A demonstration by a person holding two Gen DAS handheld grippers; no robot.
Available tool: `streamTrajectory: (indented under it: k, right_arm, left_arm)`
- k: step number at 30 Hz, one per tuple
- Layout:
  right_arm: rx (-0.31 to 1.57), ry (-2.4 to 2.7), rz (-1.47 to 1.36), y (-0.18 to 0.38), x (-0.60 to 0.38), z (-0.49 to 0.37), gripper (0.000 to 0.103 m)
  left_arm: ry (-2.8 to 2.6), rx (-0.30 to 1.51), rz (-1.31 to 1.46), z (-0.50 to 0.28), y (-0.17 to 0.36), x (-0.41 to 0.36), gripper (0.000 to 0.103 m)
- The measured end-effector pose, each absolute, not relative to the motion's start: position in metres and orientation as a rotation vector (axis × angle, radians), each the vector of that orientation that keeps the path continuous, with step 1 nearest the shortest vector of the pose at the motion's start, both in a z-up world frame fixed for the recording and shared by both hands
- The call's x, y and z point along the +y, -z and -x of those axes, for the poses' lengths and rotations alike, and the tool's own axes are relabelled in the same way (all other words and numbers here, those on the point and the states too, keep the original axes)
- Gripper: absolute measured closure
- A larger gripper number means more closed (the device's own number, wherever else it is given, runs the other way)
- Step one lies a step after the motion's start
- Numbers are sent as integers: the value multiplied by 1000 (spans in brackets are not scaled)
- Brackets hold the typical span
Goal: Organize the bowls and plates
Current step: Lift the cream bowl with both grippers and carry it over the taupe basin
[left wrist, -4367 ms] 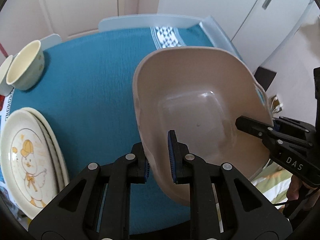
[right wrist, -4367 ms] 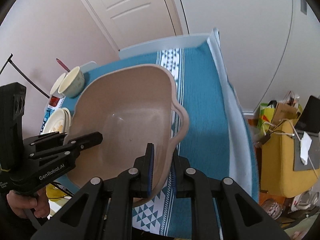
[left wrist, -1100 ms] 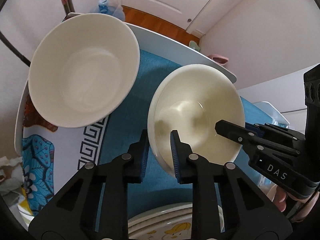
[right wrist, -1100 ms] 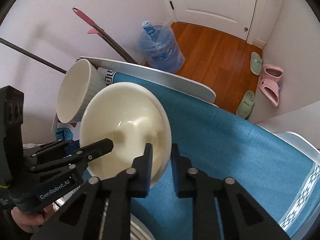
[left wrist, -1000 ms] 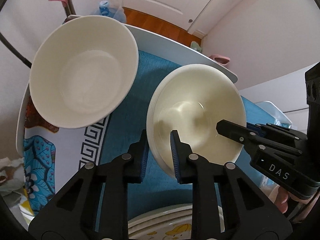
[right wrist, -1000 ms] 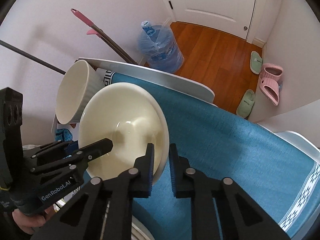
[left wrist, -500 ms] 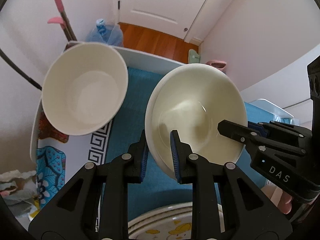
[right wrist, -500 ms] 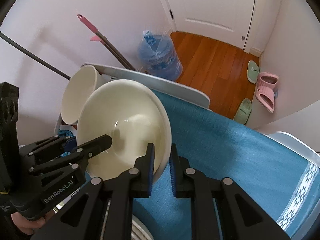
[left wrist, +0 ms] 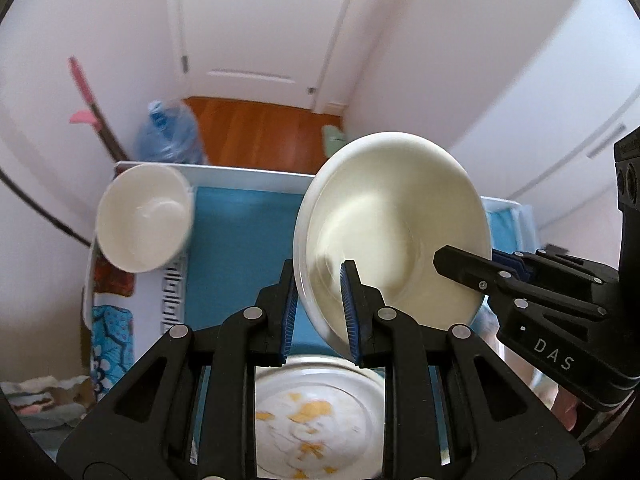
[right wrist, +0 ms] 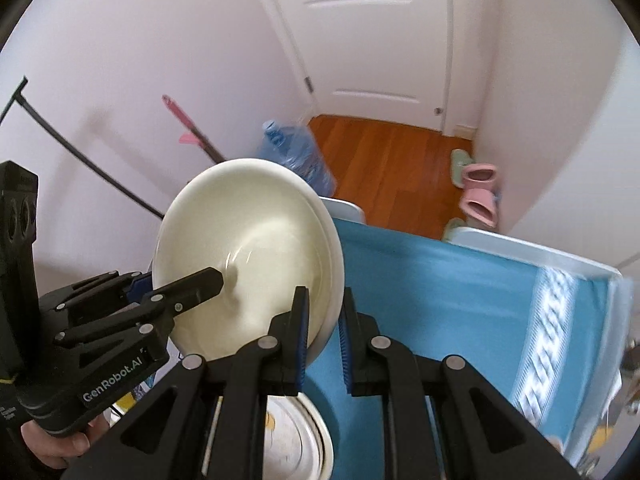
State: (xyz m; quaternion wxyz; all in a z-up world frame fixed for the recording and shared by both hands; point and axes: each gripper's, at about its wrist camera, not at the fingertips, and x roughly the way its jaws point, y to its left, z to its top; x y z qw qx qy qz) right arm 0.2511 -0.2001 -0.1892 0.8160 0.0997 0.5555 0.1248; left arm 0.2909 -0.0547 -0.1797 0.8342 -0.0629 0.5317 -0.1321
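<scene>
A cream bowl (left wrist: 396, 224) is held in the air above the teal tablecloth (left wrist: 240, 232), gripped from both sides. My left gripper (left wrist: 320, 300) is shut on its left rim. My right gripper (right wrist: 323, 320) is shut on its right rim, and the bowl (right wrist: 248, 256) fills the left middle of the right wrist view. A second white bowl (left wrist: 142, 220) stands on the table's far left corner. A stack of plates with a yellow cartoon print (left wrist: 316, 420) lies right below the held bowl, and its edge shows in the right wrist view (right wrist: 296, 436).
The table's far edge (left wrist: 248, 172) borders a wooden floor with a blue water jug (left wrist: 168, 136), a pink-handled mop (left wrist: 86, 96) and pink slippers (right wrist: 478, 196). A patterned mat (left wrist: 108, 320) covers the table's left side. A white door (right wrist: 380, 40) stands behind.
Both grippers have lifted the cream bowl higher and tilted the view up toward the door. The white bowl looks smaller and farther. The plate stack now lies below the bowl.
</scene>
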Motion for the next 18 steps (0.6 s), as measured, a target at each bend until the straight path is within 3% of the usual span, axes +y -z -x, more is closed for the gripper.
streamTrajectory:
  k: [8, 18]
  right_arm:
    - [1126, -126, -255, 159, -265, -181, 90]
    - [1138, -81, -265, 175, -360, -113, 90]
  left_arm:
    - [436, 1099, 56, -248, 154, -135, 84]
    - [496, 1181, 6, -191, 180, -254, 84]
